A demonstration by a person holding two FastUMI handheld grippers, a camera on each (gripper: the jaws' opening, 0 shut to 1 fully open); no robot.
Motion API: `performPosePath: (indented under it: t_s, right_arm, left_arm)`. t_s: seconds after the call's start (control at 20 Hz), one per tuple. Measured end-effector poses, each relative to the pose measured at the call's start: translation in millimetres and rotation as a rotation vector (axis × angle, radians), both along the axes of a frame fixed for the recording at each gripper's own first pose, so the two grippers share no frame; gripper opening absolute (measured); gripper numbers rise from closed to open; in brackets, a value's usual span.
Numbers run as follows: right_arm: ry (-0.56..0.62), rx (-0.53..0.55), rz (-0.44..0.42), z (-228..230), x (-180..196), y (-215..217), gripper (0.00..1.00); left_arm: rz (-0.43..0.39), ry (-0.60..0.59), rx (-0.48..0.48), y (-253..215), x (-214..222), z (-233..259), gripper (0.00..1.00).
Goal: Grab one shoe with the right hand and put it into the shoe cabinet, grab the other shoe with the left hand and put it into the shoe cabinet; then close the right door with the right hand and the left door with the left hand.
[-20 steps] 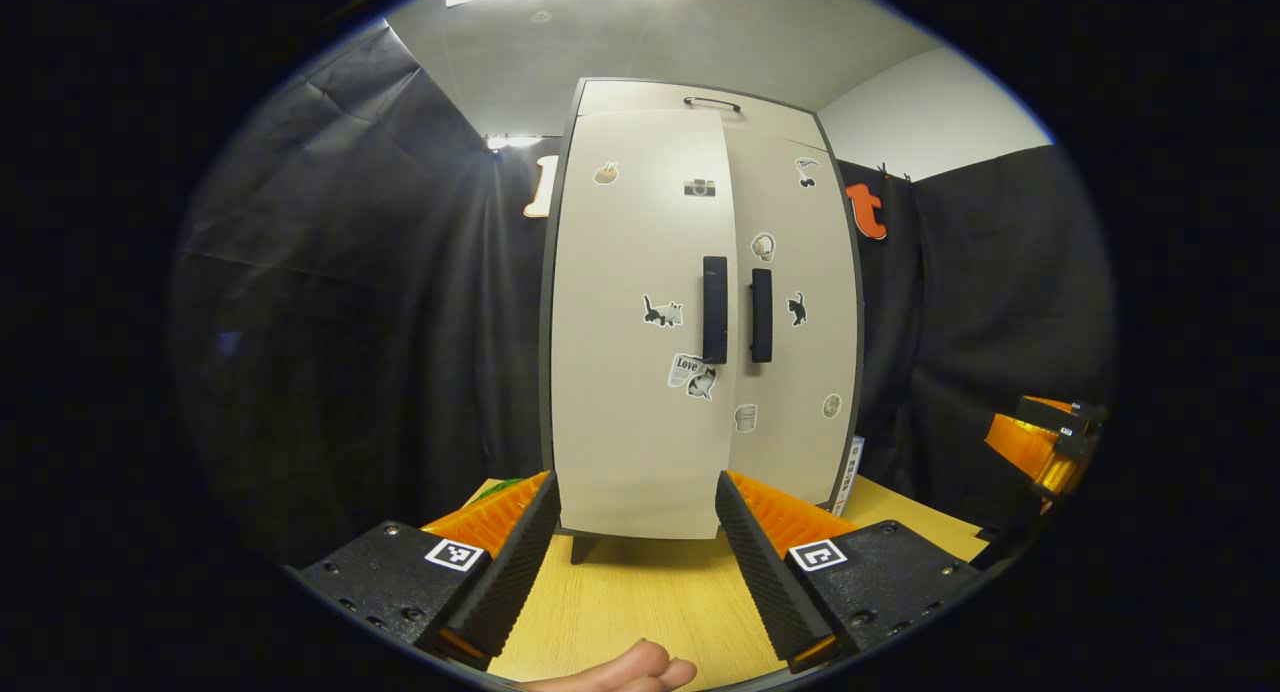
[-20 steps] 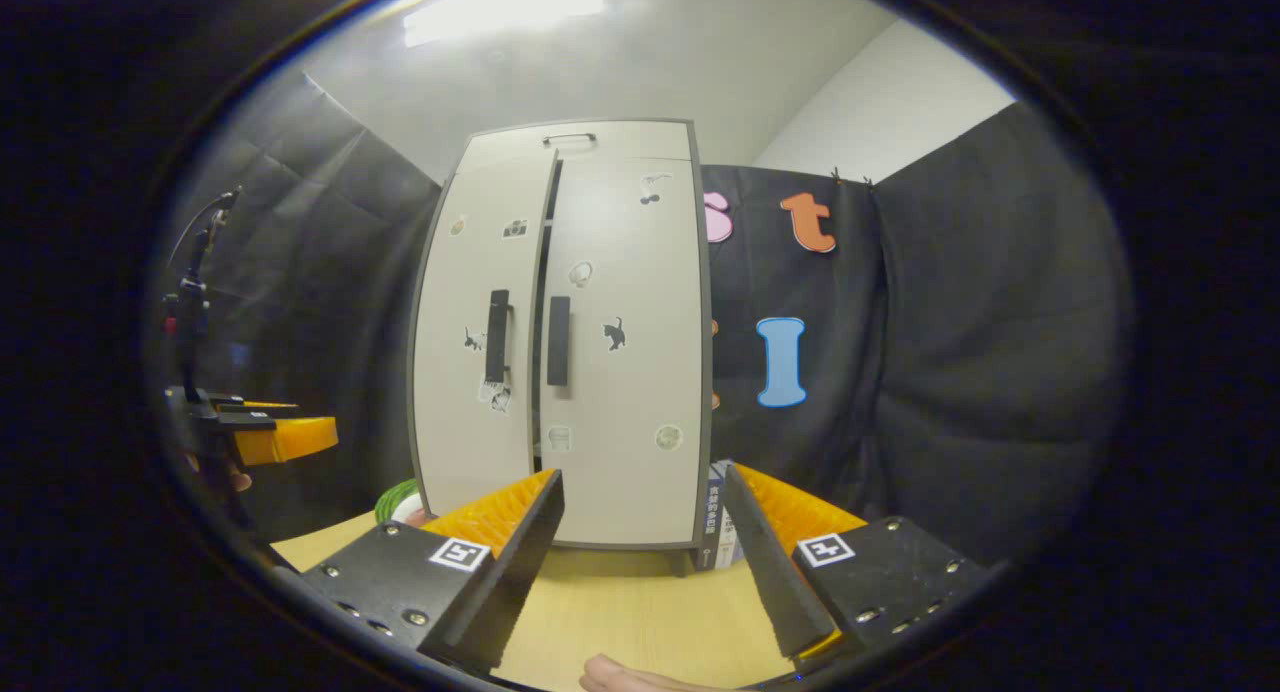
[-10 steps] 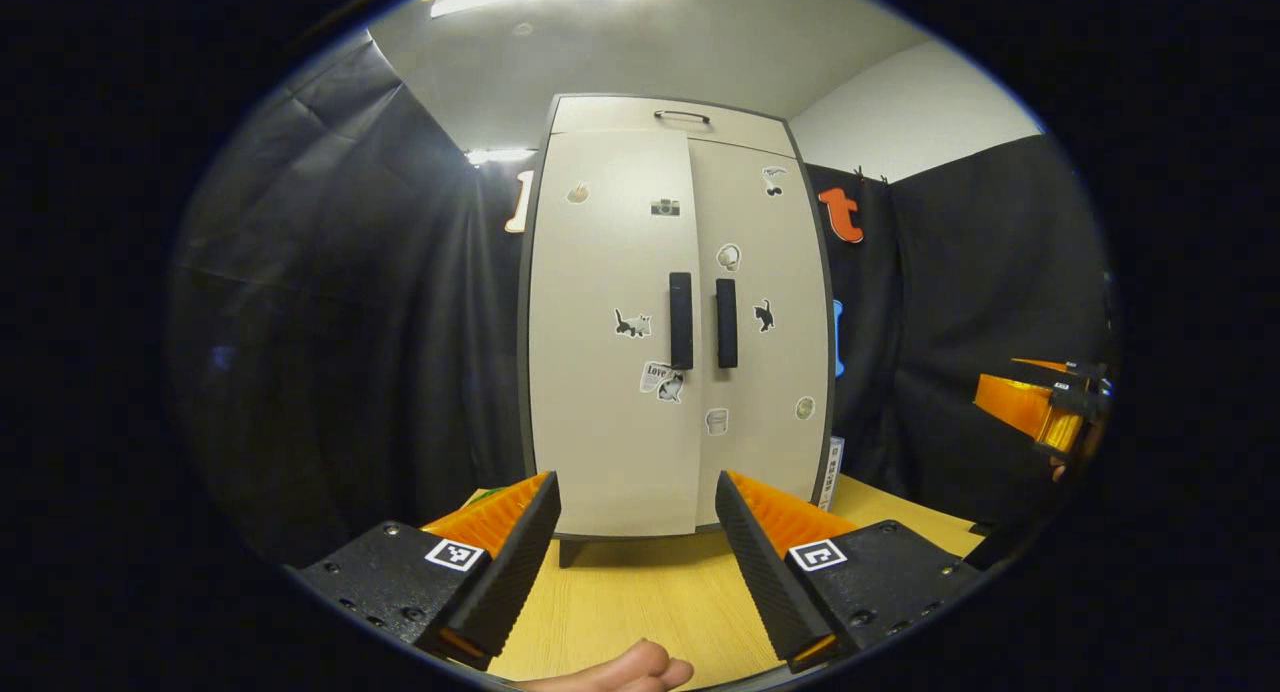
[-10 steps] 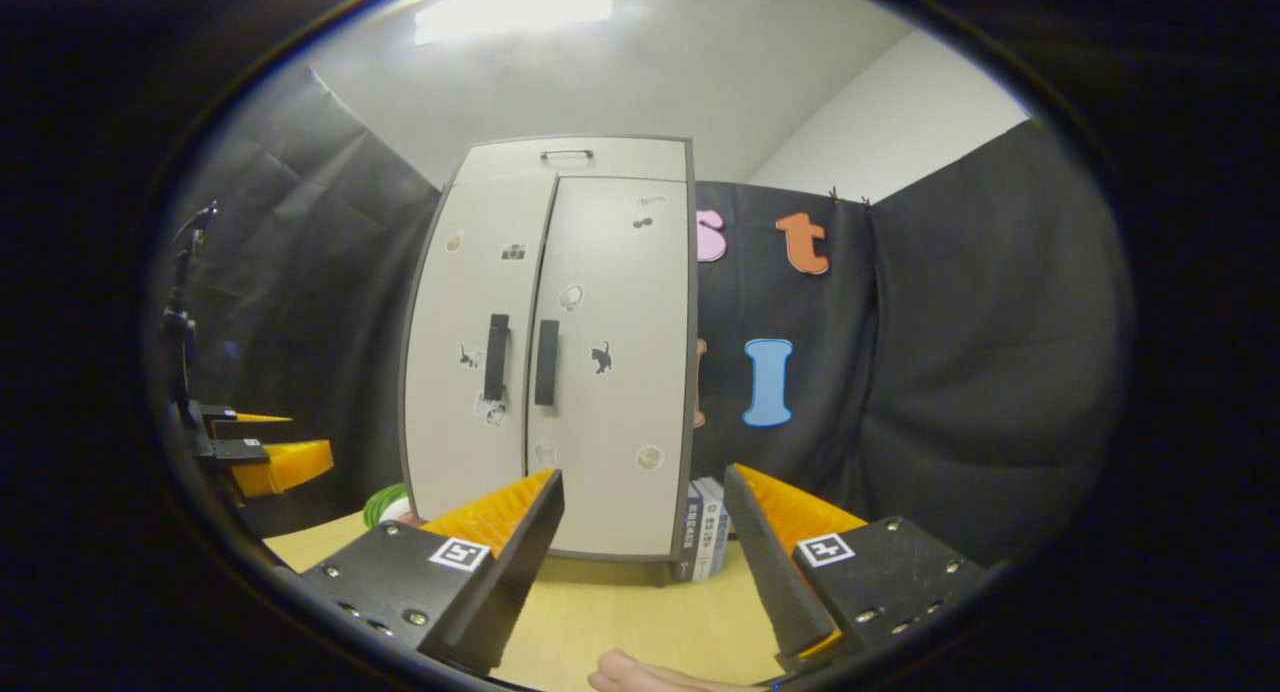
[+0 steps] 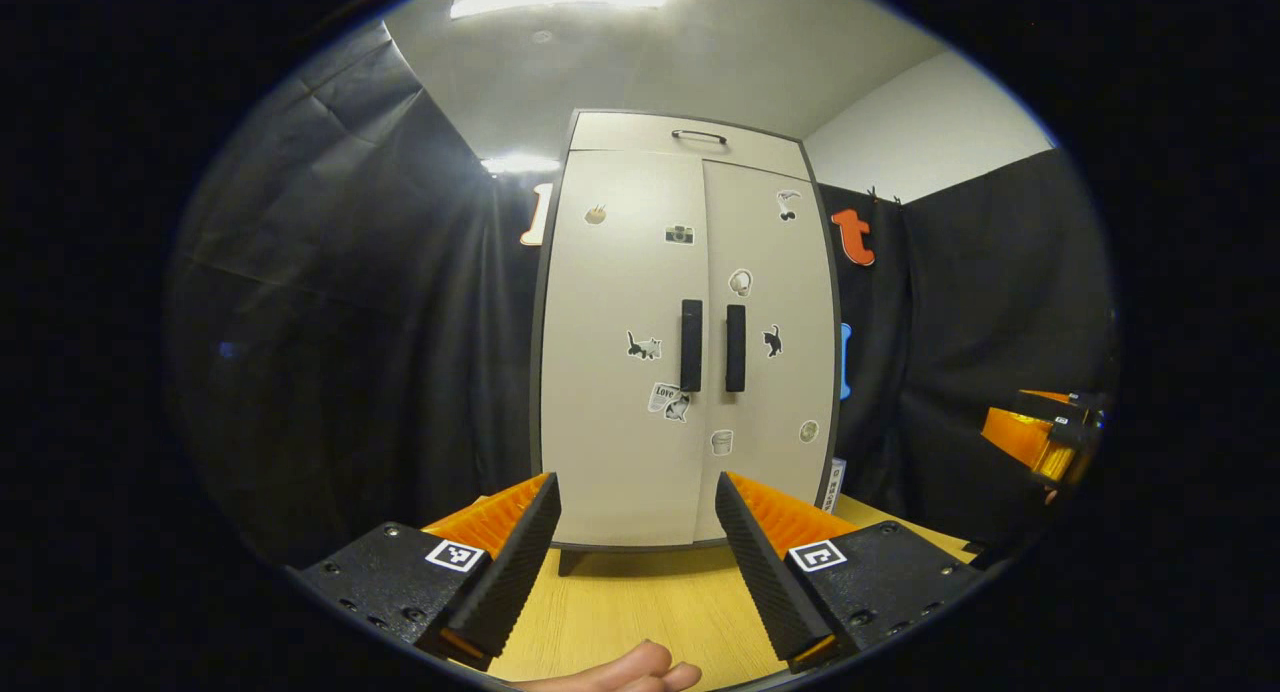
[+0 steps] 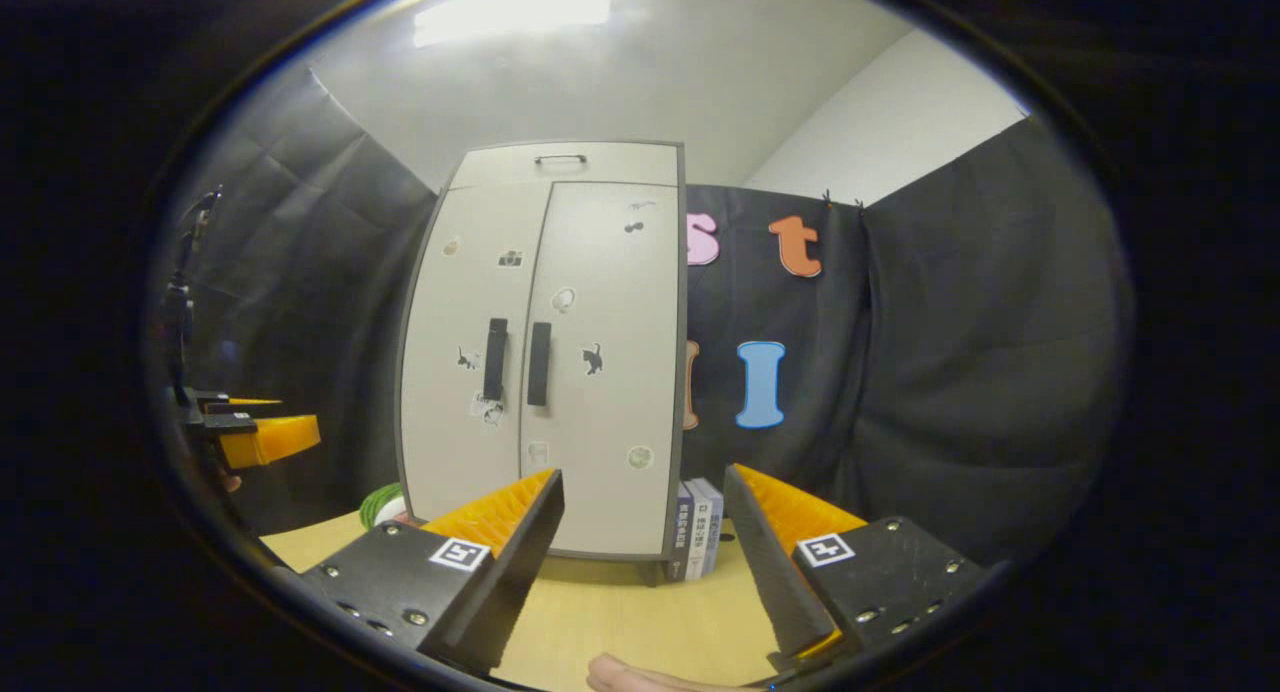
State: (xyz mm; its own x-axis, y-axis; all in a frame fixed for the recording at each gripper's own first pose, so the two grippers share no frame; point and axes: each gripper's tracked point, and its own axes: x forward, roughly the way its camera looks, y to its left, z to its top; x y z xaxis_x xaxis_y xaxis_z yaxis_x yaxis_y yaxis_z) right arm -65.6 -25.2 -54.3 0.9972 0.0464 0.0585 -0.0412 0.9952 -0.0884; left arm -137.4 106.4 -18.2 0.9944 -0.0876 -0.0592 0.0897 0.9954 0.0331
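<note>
Shoe cabinet stands with both doors closed on my table; left gripper and right gripper gape wide, empty.

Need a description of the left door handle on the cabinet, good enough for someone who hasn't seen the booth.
The tall pale shoe cabinet stands on the wooden table against the black cloth. Two dark vertical bar handles flank the seam where its closed doors meet. The left door handle is the left one, with a cat sticker beside it.

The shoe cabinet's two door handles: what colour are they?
Black, against pale beige doors. The door handles on the shoe cabinet show best in the left gripper view.
</note>
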Motion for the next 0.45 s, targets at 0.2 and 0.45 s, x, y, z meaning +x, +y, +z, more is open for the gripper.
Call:
performPosePath:
  t_s: [0.2, 0.45]
  right_arm:
    - [-0.002, -0.006, 0.000, -5.0, -0.4, -2.6, 0.94]
    - [0.010, 0.003, -0.006, -11.7, -0.8, -11.4, 0.96]
  left_arm:
    - [0.009, -0.014, -0.021, 2.2, -1.9, 6.4, 0.95]
    - [0.009, -0.033, -0.033, -1.9, 2.3, 12.1, 0.95]
